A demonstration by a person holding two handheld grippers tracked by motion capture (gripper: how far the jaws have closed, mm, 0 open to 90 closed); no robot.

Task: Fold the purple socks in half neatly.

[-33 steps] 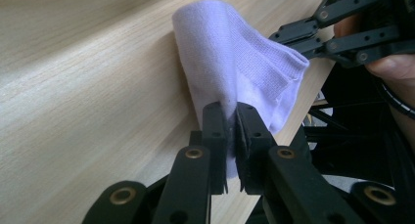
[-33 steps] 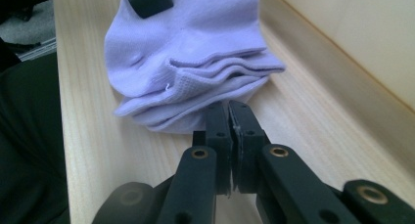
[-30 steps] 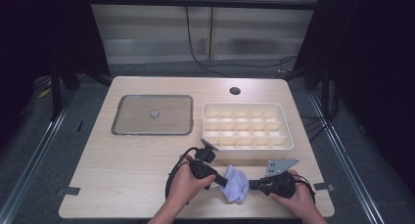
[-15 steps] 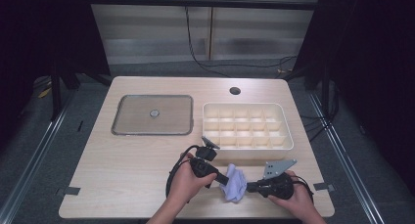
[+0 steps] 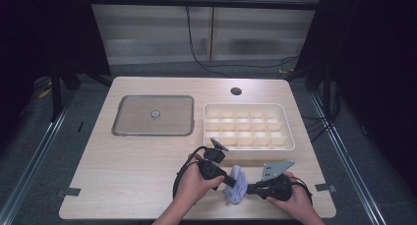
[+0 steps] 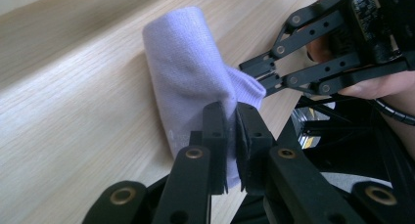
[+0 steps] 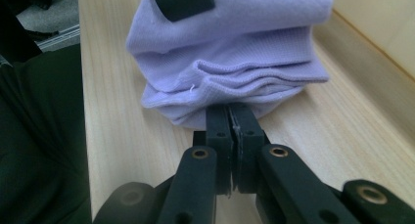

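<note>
The lilac cloth (image 5: 236, 184), bunched up near the table's (image 5: 128, 176) front edge, is pinched from both sides: the left gripper (image 6: 231, 131) is clamped on one fold, the right gripper (image 7: 230, 117) on another. Further back, a compartment tray (image 5: 248, 127) is sat beside a flat lid (image 5: 153, 115).

Left hand-held gripper (image 5: 229, 182) clamped, right hand-held gripper (image 5: 247, 188) clamped, tips facing
</note>
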